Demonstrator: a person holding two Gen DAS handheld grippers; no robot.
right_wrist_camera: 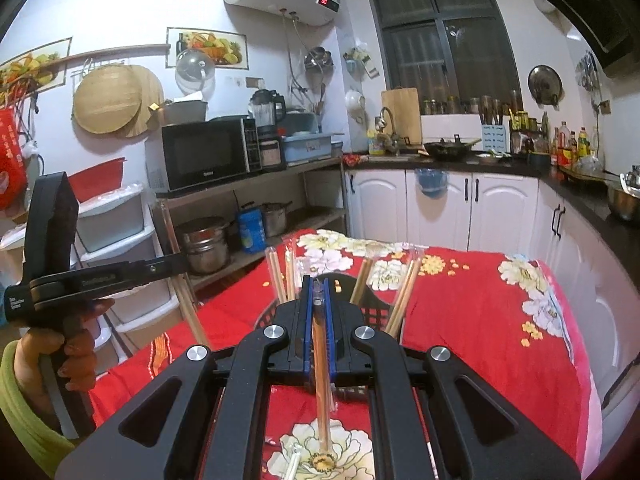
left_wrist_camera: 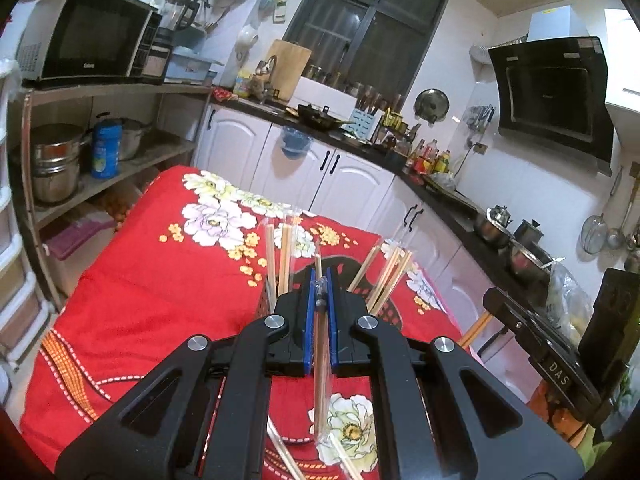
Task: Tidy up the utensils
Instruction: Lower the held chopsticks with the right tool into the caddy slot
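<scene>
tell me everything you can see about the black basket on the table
The black basket is a dark, plastic-looking container with latticed walls, standing on the red floral tablecloth. Both grippers hide most of it, so its full shape is unclear. Several wrapped wooden chopsticks stand inside, leaning outward left and right, their tips sticking up above the rim.

R tongs [right_wrist_camera: 319, 304] clamp wrapped chopsticks [right_wrist_camera: 322, 368] above basket [right_wrist_camera: 370, 312].
</scene>
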